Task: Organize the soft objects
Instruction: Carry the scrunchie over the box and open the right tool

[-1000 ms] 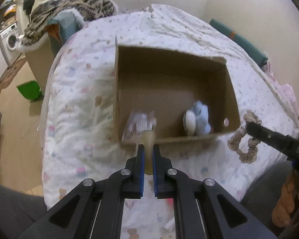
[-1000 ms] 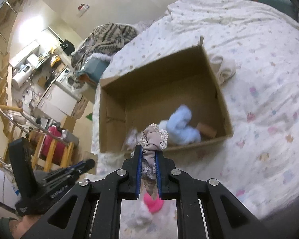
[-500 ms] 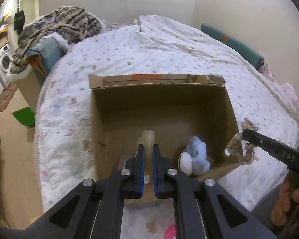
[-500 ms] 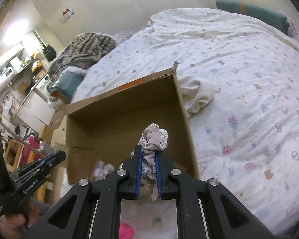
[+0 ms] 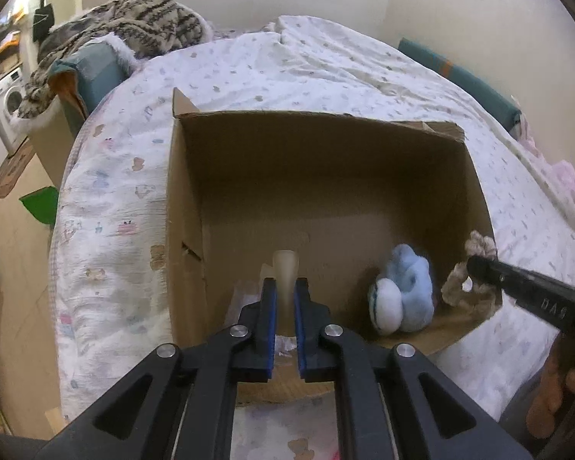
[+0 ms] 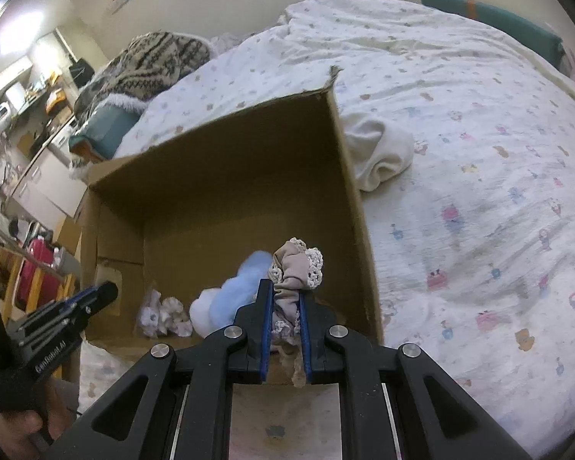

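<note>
The right claw [image 6: 283,322], clamped on a scrunchie [image 6: 297,264], hangs near the box [image 6: 349,176] wall; the lace could snag there. The left claw [image 5: 283,306] pinches a pale strip [image 5: 285,268].

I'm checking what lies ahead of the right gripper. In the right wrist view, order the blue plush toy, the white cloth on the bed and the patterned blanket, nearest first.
From the right gripper:
1. Blue plush toy, inside the cardboard box, just left of the fingers.
2. White cloth, on the bed outside the box's right wall.
3. Patterned blanket, far back on the left.
</note>
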The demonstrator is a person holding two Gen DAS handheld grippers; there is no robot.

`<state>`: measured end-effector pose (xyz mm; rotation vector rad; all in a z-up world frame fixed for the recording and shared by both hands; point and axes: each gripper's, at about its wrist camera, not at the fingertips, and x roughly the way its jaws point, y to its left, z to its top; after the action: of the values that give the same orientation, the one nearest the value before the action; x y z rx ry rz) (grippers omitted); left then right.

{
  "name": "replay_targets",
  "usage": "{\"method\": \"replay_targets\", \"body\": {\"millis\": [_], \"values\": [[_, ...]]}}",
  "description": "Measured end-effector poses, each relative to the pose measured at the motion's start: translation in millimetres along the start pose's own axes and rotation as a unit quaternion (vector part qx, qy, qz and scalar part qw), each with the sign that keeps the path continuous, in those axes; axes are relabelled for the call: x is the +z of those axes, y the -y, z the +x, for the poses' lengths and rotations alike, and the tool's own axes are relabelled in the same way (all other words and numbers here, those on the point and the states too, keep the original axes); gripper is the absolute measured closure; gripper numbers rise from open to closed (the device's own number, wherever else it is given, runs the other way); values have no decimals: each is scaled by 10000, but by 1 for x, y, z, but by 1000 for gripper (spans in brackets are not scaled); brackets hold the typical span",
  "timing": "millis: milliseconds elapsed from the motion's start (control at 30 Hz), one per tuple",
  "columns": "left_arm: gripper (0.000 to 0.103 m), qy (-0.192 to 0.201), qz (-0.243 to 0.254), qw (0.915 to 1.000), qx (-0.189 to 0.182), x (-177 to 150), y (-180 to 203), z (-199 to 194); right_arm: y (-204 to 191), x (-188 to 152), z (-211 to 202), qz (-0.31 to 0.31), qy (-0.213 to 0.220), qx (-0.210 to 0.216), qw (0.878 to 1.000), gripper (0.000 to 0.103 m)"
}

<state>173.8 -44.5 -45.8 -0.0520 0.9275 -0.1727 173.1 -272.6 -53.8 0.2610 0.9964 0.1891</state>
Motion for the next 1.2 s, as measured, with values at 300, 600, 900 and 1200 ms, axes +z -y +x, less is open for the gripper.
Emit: {"method": "replay_targets", "body": {"millis": [300,600,900,1200], "values": [[94,3,-2,9999,139,1,-2,3,-2,-1,7,8,-142,45,9999,89],[87,-19,89,9999,146,-1,3,4,-1,-2,8,37,-129,92,9999,88],[77,2,239,9996,132,-3,12,2,-2,-2,7,23,-78,79,9999,82],[37,228,272,9993,148,-2,16,-8,2,3,-1,176,196,56,9996,32]]}}
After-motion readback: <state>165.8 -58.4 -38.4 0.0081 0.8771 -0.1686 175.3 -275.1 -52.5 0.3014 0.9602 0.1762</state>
